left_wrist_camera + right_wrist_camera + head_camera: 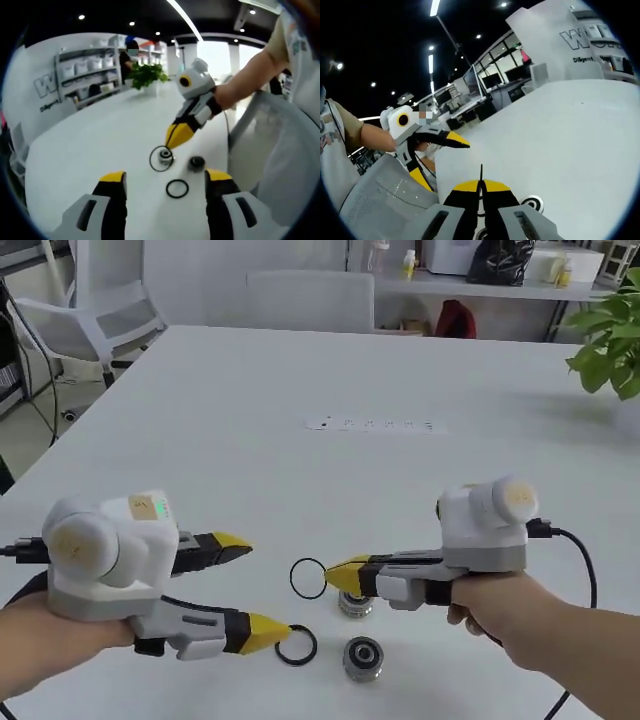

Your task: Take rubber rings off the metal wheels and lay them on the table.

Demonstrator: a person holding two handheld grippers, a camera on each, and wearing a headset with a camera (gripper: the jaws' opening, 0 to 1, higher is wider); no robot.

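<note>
Right gripper (338, 574) pinches a rubber ring (308, 578) beside the far metal wheel (354, 605); left gripper (258, 587) gapes wide, a second ring (296, 645) lying by its near jaw

1 thin black rubber ring (308, 578) is up in the air, 10 o'clock of a round silver metal wheel (355, 604). Another ring (296, 645) lies flat, 9 o'clock of the other wheel (363, 657).

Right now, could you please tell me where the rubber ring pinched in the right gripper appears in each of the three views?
Head view: rubber ring lower centre, at the right gripper's yellow tip.
Left gripper view: centre, hanging from that tip, framing a metal wheel.
Right gripper view: bottom centre, an edge-on black line above the shut jaws.
Shared landmark: the left gripper, yellow jaws open.
</note>
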